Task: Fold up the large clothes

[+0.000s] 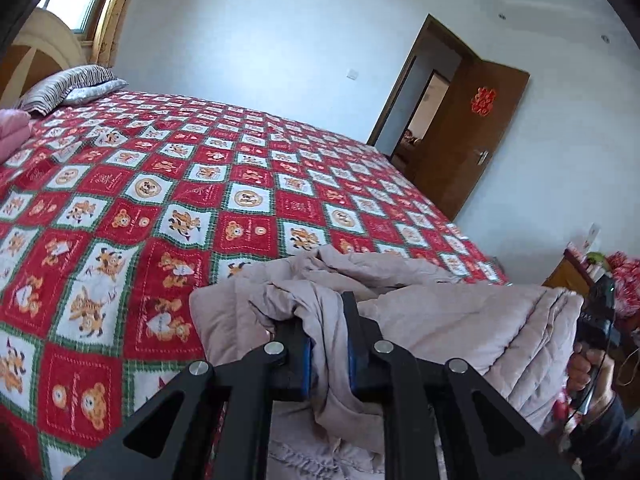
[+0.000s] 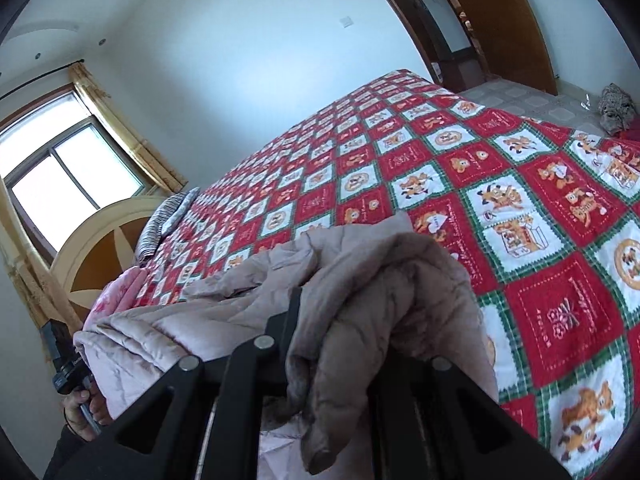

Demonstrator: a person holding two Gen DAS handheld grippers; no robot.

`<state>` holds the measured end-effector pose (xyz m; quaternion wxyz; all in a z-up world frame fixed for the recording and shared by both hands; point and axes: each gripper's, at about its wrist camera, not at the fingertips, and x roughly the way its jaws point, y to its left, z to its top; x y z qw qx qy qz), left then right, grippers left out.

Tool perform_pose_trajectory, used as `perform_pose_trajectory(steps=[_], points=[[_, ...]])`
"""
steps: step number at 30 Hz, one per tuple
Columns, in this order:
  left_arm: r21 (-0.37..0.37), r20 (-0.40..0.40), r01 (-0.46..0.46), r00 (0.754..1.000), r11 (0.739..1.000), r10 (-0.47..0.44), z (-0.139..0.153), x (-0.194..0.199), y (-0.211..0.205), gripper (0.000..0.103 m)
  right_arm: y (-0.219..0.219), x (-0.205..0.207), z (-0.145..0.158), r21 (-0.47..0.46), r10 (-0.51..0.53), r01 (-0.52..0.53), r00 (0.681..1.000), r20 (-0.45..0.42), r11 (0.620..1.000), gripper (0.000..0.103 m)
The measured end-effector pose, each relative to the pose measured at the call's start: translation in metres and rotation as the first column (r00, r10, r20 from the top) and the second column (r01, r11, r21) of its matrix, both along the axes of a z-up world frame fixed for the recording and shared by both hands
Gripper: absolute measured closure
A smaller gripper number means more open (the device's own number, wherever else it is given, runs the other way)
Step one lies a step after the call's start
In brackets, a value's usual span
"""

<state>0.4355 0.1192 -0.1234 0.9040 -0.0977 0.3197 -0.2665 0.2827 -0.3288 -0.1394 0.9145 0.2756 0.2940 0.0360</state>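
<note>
- My left tongs [image 1: 329, 354] are nearly closed, blue pads [image 1: 306, 364] pinching a bunched fold of the beige quilted coat [image 1: 420, 320]; fabric sits between them.
- My right tongs [image 2: 340, 344] are clamped on the same coat; one finger is buried under cloth, so I judge the grip from the fabric draped over it.
- The coat hangs between the 2 tongs at the near edge of the bed [image 1: 160, 184], above the red checked bedspread, not lying flat on it.
- Key relation: the coat's long axis runs from one pair of tongs to the other, along the near bed edge; the open bedspread lies ahead of both. Neither hand is clearly nearer.
- My judgement: the next move is laying the coat forward and flat onto the bed.
- Writing: a red paper emblem on the door [image 1: 484, 132]; printing on the bedspread squares too small to read.
</note>
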Motion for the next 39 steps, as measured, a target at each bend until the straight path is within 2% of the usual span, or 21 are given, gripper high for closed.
perform_pose_trajectory(steps=[3, 5, 9, 11, 13, 15, 16, 20, 22, 24, 28, 31, 33, 36, 39], points=[[0.097, -0.003, 0.010, 1.000, 0.995, -0.010, -0.016, 0.024, -0.016, 0.086, -0.011, 0.032, -0.022, 0.007, -0.015, 0.016, 0.999, -0.041, 1.000, 0.091], [0.111, -0.021, 0.001, 1.000, 0.994, 0.002, -0.027, 0.039, -0.021, 0.085, -0.018, 0.049, -0.033, 0.030, -0.013, 0.014, 0.999, -0.053, 0.999, 0.091], [0.046, -0.095, -0.037, 0.995, 0.998, 0.042, -0.041, 0.068, -0.020, 0.085, -0.027, 0.071, -0.042, 0.084, -0.004, 0.008, 0.999, -0.050, 0.996, 0.090], [0.023, -0.139, -0.063, 0.988, 0.998, 0.065, -0.039, 0.080, -0.020, 0.085, -0.032, 0.081, -0.045, 0.108, 0.002, 0.005, 0.998, -0.057, 0.994, 0.086], [-0.093, -0.218, -0.078, 0.974, 0.993, 0.056, -0.033, 0.094, -0.013, 0.083, -0.034, 0.089, -0.047, 0.098, 0.002, 0.006, 0.997, -0.076, 0.995, 0.085], [-0.223, -0.248, -0.088, 0.968, 0.971, 0.030, -0.027, 0.105, 0.001, 0.075, -0.038, 0.093, -0.052, 0.112, 0.014, -0.005, 0.997, -0.075, 0.994, 0.085], [-0.247, -0.263, -0.090, 0.965, 0.965, 0.023, -0.026, 0.111, 0.004, 0.074, -0.041, 0.095, -0.054, 0.121, 0.019, -0.009, 0.997, -0.075, 0.993, 0.084], [-0.199, -0.285, -0.096, 0.958, 0.975, 0.036, -0.031, 0.128, -0.002, 0.074, -0.050, 0.108, -0.058, 0.190, 0.011, 0.003, 0.997, -0.077, 0.982, 0.079], [-0.195, -0.314, -0.131, 0.947, 0.972, 0.064, -0.038, 0.136, -0.007, 0.074, -0.051, 0.118, -0.059, 0.227, -0.004, 0.026, 0.995, -0.095, 0.974, 0.077], [-0.172, -0.303, -0.149, 0.949, 0.974, 0.091, -0.039, 0.136, -0.011, 0.074, -0.052, 0.123, -0.059, 0.253, -0.018, 0.042, 0.995, -0.096, 0.967, 0.074], [-0.206, -0.286, -0.121, 0.957, 0.971, 0.059, -0.038, 0.133, 0.005, 0.074, -0.057, 0.117, -0.063, 0.281, 0.005, 0.013, 0.998, -0.064, 0.960, 0.072], [-0.235, -0.303, -0.128, 0.951, 0.964, 0.053, -0.041, 0.135, 0.014, 0.074, -0.067, 0.113, -0.070, 0.382, 0.006, 0.005, 1.000, -0.030, 0.924, 0.069], [-0.209, -0.299, -0.139, 0.952, 0.968, 0.072, -0.038, 0.134, 0.010, 0.074, -0.070, 0.112, -0.071, 0.426, -0.010, 0.014, 1.000, -0.012, 0.905, 0.067], [-0.144, -0.223, -0.120, 0.971, 0.982, 0.086, -0.020, 0.128, 0.002, 0.074, -0.068, 0.110, -0.066, 0.418, -0.025, 0.025, 1.000, -0.006, 0.908, 0.064], [-0.129, -0.162, -0.122, 0.982, 0.984, 0.101, -0.003, 0.126, -0.001, 0.074, -0.071, 0.112, -0.063, 0.437, -0.031, 0.028, 1.000, -0.001, 0.899, 0.061]])
